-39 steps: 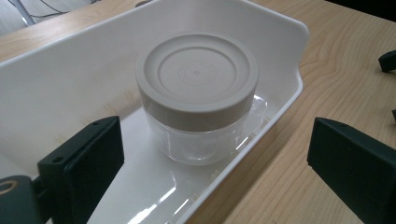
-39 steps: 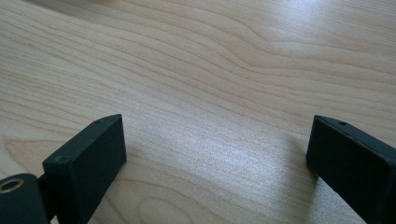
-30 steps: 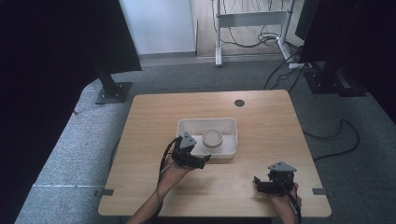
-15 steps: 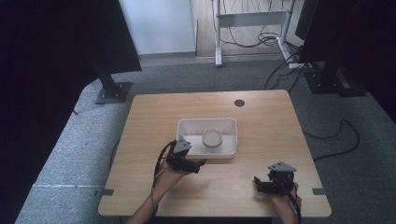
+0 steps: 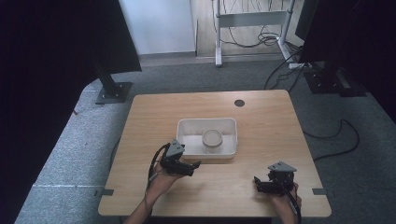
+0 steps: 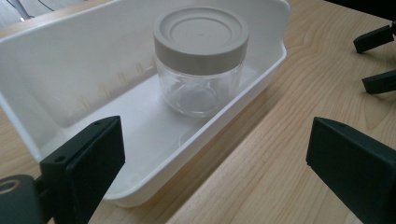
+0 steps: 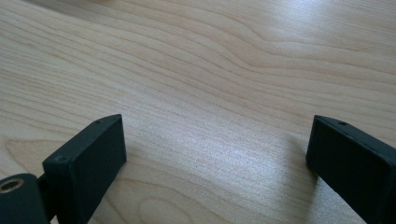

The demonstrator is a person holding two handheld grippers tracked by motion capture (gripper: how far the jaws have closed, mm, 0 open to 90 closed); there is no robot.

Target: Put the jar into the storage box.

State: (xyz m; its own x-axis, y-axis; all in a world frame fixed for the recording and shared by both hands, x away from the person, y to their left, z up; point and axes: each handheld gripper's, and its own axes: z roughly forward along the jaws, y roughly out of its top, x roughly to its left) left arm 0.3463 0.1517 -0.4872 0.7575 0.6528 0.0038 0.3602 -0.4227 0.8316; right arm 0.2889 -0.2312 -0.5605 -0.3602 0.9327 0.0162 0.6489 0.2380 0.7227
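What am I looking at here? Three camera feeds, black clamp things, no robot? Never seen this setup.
There is no robot arm. A person sits at a wooden table and holds a hand-operated two-jaw gripper in each hand. The high view looks down from above the person's side: the left gripper sits just in front of a white tray, and the right gripper rests near the table's front right.

The other two pictures come from small cameras riding on each gripper, looking along its black jaws. The left gripper view faces the tray, which holds a clear glass jar with a beige screw lid, standing upright. The right gripper view looks at bare tabletop.

Both grippers are open and neither holds anything. The jar is the one loose item I can see.
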